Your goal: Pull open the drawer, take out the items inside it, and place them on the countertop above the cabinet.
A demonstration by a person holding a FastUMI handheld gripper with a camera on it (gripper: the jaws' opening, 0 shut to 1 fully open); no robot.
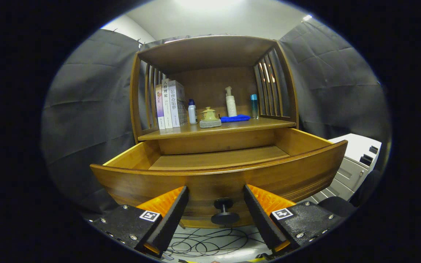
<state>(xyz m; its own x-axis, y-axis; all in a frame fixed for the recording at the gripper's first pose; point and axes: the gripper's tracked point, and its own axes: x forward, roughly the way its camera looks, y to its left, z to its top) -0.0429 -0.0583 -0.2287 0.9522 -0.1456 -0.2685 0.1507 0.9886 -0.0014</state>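
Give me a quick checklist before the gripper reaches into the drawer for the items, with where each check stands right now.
1. Drawer pulled out: ok, it stands well forward of the cabinet.
2. Gripper free: ok, the fingers are open, with the knob between them and untouched.
3. Items located in the drawer: cannot tell, the visible floor looks bare and the front wall hides the near part.
4. Landing spot on the countertop: ok, bare wood lies in front of the blue cloth.
5. Things to avoid up there: not ok, the ceramic pot, books and pump bottle crowd the shelf.
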